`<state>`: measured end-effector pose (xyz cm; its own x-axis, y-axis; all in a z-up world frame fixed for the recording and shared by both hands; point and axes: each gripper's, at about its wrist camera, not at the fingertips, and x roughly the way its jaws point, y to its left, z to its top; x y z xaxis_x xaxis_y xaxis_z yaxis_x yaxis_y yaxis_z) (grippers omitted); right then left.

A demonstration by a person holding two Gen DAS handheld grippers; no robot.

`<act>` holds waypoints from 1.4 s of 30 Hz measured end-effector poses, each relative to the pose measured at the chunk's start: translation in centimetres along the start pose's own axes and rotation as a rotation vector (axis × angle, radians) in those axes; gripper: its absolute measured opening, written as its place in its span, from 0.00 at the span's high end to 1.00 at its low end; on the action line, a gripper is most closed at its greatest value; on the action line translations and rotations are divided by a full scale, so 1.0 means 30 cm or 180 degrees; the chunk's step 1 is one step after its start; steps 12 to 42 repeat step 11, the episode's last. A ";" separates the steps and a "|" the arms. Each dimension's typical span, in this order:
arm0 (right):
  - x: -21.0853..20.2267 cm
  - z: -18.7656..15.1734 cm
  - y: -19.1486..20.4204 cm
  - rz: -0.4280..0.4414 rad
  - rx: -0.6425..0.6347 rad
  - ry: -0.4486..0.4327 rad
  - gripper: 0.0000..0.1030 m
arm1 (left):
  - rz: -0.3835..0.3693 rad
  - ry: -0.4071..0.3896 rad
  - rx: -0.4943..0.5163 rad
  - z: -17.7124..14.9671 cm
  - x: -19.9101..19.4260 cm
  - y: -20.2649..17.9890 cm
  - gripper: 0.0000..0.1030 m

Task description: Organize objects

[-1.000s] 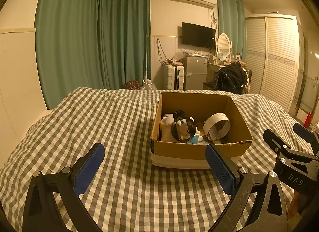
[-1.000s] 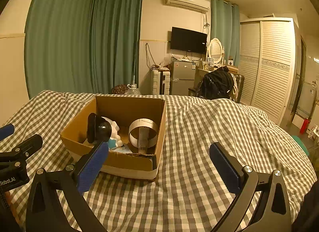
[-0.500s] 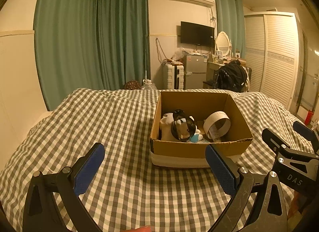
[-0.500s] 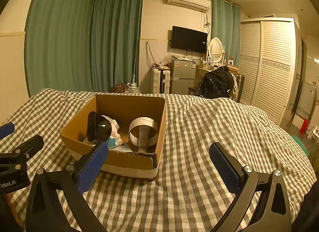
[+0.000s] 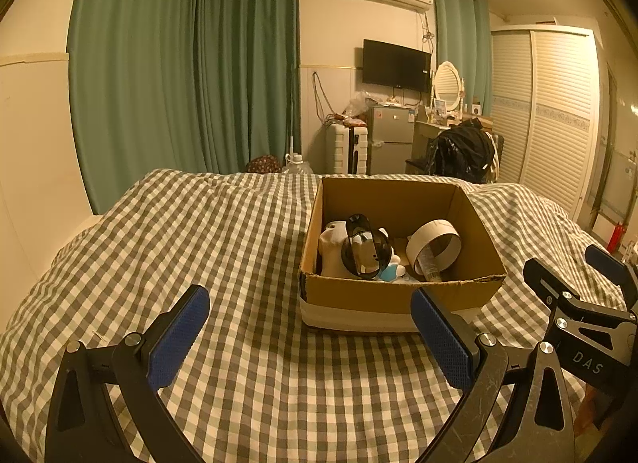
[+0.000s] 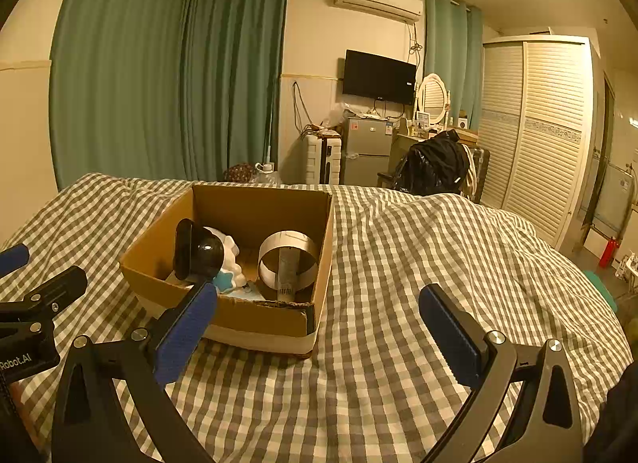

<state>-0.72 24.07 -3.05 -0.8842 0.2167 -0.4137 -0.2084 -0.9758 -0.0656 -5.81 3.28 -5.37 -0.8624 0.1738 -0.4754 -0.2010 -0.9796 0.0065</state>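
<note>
Both the left gripper (image 5: pixel 309 329) and right gripper (image 6: pixel 317 321) hang wide open and hold nothing above the checked bed (image 5: pixel 223 248). Ahead on it sits the cardboard box (image 5: pixel 398 295), holding a tape roll (image 5: pixel 432 242), a dark round lens-like piece (image 5: pixel 365 248) and a white toy (image 6: pixel 229 257).

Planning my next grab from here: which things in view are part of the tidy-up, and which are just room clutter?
Job:
cardboard box
black round item
white toy
tape ring
tube

Clutter:
checked bedcover
black backpack
fridge
TV
</note>
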 end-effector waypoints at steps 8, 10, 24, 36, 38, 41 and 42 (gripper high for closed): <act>0.000 -0.004 -0.002 0.0003 -0.0004 0.0009 0.01 | -0.0013 -0.0048 0.0064 -0.009 -0.003 -0.010 0.00; 0.000 -0.003 -0.002 0.0003 -0.0005 0.0009 0.01 | 0.0012 -0.0099 0.0101 -0.011 -0.009 -0.018 0.00; 0.001 -0.003 -0.002 0.0003 -0.0004 0.0009 0.01 | 0.0021 -0.0107 0.0116 -0.011 -0.011 -0.021 0.00; 0.001 -0.003 -0.002 0.0003 -0.0004 0.0009 0.01 | 0.0021 -0.0107 0.0116 -0.011 -0.011 -0.021 0.00; 0.001 -0.003 -0.002 0.0003 -0.0004 0.0009 0.01 | 0.0021 -0.0107 0.0116 -0.011 -0.011 -0.021 0.00; 0.001 -0.003 -0.002 0.0003 -0.0004 0.0009 0.01 | 0.0021 -0.0107 0.0116 -0.011 -0.011 -0.021 0.00; 0.001 -0.003 -0.002 0.0003 -0.0004 0.0009 0.01 | 0.0021 -0.0107 0.0116 -0.011 -0.011 -0.021 0.00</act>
